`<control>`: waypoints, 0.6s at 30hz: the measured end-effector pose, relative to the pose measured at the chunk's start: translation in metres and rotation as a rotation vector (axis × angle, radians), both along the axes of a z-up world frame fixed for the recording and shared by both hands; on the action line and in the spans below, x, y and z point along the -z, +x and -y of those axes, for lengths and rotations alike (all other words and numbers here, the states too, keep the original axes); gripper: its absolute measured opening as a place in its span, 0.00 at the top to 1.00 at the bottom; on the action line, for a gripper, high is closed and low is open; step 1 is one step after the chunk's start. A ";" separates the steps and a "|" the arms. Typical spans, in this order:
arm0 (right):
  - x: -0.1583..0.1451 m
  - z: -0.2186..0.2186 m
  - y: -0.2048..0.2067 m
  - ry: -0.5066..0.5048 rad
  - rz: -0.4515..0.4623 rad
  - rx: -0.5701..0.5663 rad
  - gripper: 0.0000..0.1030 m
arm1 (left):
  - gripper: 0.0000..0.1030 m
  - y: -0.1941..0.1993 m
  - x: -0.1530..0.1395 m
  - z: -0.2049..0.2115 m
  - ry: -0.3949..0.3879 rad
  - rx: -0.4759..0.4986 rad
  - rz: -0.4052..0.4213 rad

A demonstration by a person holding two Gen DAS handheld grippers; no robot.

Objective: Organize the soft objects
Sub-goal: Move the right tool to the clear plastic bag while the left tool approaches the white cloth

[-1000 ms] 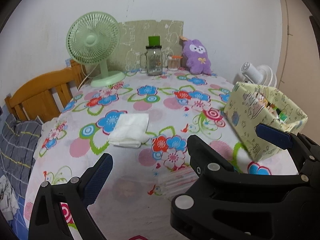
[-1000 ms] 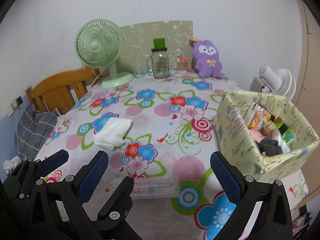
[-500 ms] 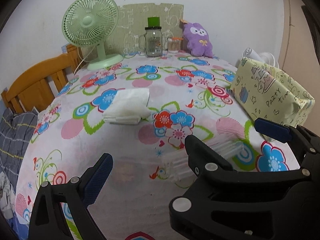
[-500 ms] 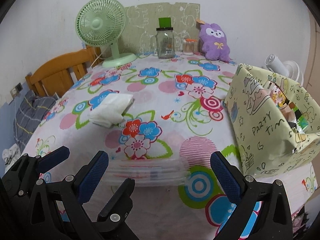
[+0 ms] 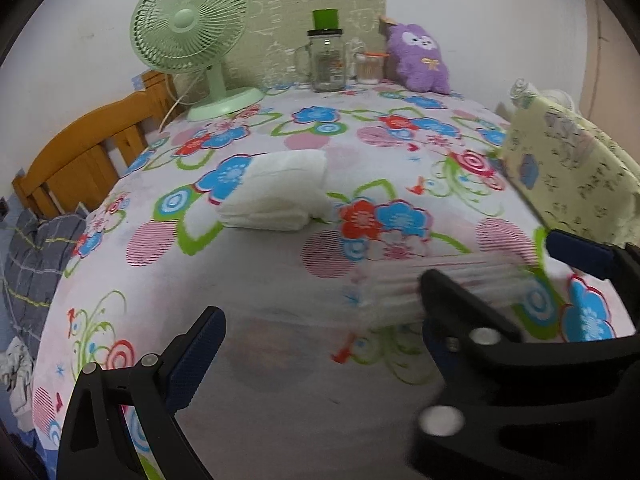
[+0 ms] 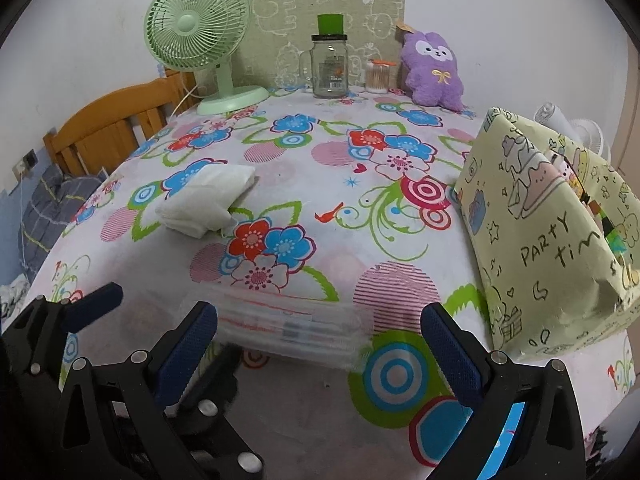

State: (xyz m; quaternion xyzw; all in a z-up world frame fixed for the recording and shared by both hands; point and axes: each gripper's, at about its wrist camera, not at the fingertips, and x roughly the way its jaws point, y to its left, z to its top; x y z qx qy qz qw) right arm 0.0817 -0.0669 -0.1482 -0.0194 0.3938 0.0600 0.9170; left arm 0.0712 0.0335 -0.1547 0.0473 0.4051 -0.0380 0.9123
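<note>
A floral-print tablecloth-covered table (image 6: 360,200) looms closer than a second ago, both cameras having dropped lower. The yellow-green cartoon-print fabric storage box (image 6: 536,240) stands at its right edge. A folded white cloth (image 6: 206,200) lies left of centre, untouched. Right gripper (image 6: 320,344) and left gripper (image 5: 316,300) hover released, spread wide over a clear plastic packet (image 6: 292,324).

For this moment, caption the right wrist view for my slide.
Open right gripper hovers over clear bags, white cloth beyond, yellow box beside.
</note>
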 end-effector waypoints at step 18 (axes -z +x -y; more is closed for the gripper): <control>0.003 0.000 0.041 0.019 -0.046 -0.020 0.11 | 0.03 0.038 0.004 0.001 -0.023 0.028 -0.068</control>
